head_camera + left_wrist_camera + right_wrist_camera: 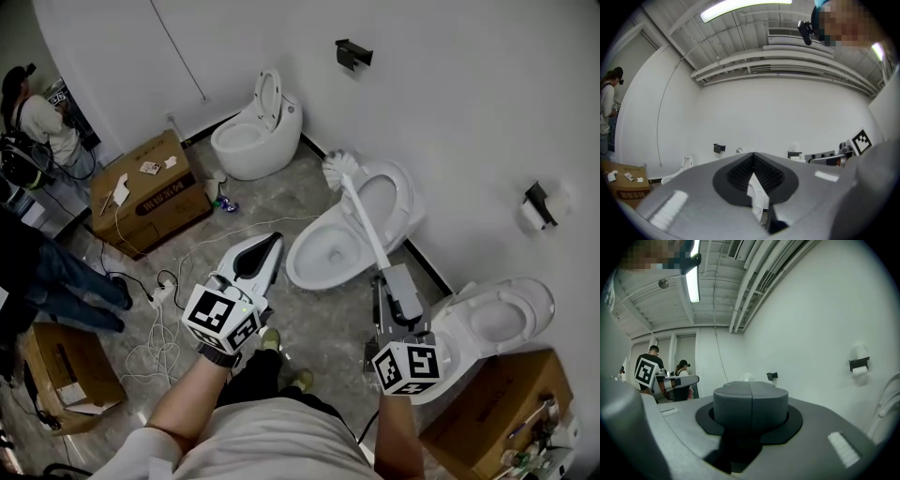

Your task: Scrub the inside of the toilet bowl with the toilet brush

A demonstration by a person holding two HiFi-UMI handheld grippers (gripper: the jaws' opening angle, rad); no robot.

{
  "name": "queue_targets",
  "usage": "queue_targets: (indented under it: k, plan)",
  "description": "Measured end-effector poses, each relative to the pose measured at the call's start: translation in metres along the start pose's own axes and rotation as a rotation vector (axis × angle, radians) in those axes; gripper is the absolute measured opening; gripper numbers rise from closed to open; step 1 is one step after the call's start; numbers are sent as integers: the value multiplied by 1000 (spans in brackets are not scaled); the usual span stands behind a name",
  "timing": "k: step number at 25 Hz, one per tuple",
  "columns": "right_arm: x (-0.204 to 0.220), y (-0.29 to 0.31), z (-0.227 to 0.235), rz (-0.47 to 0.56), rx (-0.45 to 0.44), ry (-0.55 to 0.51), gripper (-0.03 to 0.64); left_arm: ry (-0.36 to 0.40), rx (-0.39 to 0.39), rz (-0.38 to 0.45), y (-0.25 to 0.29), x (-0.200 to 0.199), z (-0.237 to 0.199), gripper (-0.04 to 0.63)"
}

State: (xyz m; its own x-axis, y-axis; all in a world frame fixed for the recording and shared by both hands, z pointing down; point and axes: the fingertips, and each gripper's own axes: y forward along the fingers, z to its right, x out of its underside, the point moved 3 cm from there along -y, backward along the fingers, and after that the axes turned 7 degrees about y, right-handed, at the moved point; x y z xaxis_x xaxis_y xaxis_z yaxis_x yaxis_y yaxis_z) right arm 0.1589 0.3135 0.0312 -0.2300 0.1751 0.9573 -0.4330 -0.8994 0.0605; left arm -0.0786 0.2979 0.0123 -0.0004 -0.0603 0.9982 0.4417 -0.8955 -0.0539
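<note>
The middle toilet stands open, its lid back against the wall and the bowl looking empty. My right gripper is shut on the lower end of the toilet brush's white handle. The brush slants up and away, its white bristle head in the air above the bowl's far rim. In the right gripper view the jaws stand shut around a dark grey grip, with the bristle head just showing beyond. My left gripper hovers left of the bowl, jaws together, holding nothing.
A second toilet stands farther back and a third at my right. Cardboard boxes sit on the floor, with white cables at the left. People stand at far left. A paper holder hangs on the wall.
</note>
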Motion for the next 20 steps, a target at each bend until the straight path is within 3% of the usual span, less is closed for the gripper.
queue_targets:
  k: [10,20]
  plan:
    - [25,46,10,-59,60,-6,158,-27,61,2,47,34,-34,5]
    - [33,149,18,-54,133,-29,158,4,140,-25,132,65,-104,6]
